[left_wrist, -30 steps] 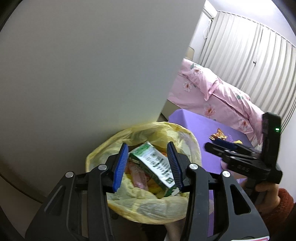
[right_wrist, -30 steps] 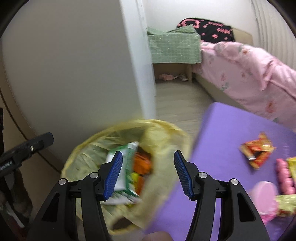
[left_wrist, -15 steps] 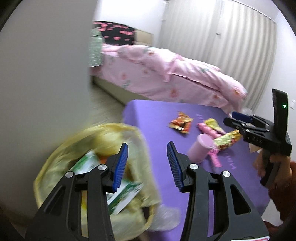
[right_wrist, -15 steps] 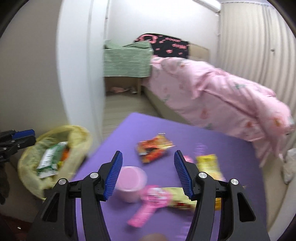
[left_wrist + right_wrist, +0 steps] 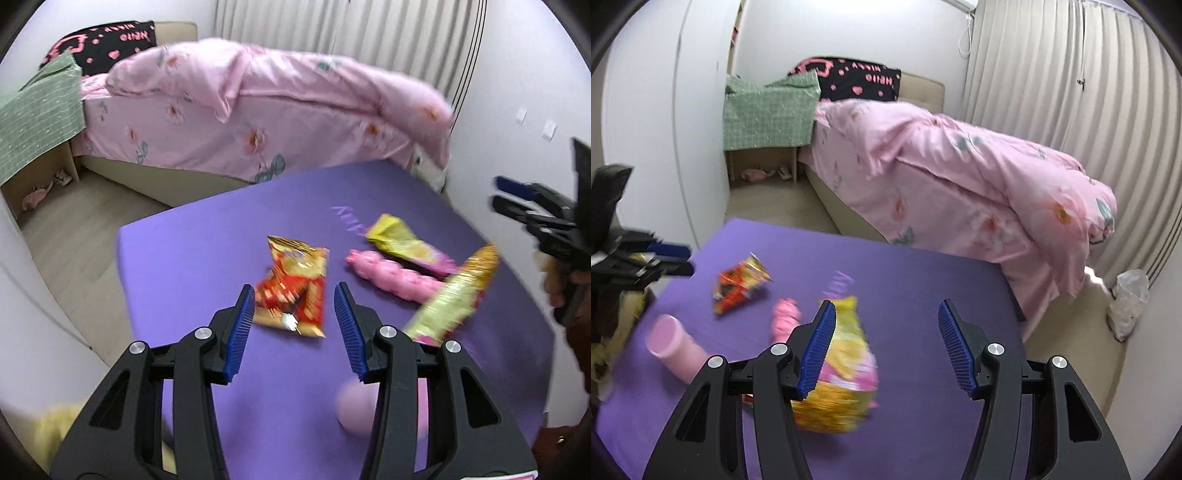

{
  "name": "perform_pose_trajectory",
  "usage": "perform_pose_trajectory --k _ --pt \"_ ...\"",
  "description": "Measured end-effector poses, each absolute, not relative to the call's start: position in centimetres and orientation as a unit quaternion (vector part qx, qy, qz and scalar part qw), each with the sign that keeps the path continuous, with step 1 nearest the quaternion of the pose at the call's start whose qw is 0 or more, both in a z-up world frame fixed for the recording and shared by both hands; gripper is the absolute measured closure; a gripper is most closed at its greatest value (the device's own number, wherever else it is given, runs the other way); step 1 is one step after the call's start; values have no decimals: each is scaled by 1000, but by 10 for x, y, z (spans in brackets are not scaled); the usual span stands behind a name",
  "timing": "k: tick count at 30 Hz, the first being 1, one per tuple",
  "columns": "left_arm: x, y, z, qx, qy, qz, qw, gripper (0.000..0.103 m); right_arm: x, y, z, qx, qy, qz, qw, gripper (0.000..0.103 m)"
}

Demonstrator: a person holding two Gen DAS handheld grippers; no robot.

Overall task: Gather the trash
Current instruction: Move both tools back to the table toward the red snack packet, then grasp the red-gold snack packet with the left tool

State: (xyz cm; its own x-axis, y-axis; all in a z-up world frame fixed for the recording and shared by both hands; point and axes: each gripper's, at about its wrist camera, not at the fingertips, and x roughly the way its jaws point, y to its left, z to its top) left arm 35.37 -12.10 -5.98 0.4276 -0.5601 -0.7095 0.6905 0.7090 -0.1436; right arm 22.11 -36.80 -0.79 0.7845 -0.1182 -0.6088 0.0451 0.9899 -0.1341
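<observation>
Up close in the left wrist view, the left gripper point(image 5: 294, 308) holds its fingers apart, empty, over a red-gold snack wrapper point(image 5: 293, 291) mid-frame on the purple table point(image 5: 192, 258); its print is unreadable.

Right wrist view: the right gripper point(image 5: 886, 328) gapes empty above a yellow-pink wrapper point(image 5: 846, 363); the black pillow point(image 5: 857, 79) at upper centre shows mirrored pink lettering.

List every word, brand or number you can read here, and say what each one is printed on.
"HELLO KITTY", appearing mirrored: black pillow on the bed.
Pale lettering on the purple table cover: upside down and blurred; not readable.
Print on the red-and-gold wrapper, the yellow wrapper and the other packets: too blurred to read.
No numbers or signs legible.
</observation>
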Motion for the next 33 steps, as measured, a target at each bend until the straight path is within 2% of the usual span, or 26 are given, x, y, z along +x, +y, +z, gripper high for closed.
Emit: perform_pose_trajectory --k 4,8,10,11,18,33 --pt "395 -138 -82 54 426 -371 823 60 233 -388 -23 -40 360 -14 932 48" --pt "404 -152 -97 66 449 -372 809 60 244 -383 -34 -51 377 10 925 48" --pt "401 -154 -102 72 460 -370 804 68 246 -381 -36 -45 379 25 924 48" --pt "397 -155 -105 79 463 -364 804 78 248 -380 -35 -39 379 31 924 48" --pt "387 -148 -99 59 475 -348 806 91 246 -358 -45 -41 393 76 915 48" --pt "319 -83 -8 13 380 -312 871 91 183 -333 -71 -31 426 125 896 49"
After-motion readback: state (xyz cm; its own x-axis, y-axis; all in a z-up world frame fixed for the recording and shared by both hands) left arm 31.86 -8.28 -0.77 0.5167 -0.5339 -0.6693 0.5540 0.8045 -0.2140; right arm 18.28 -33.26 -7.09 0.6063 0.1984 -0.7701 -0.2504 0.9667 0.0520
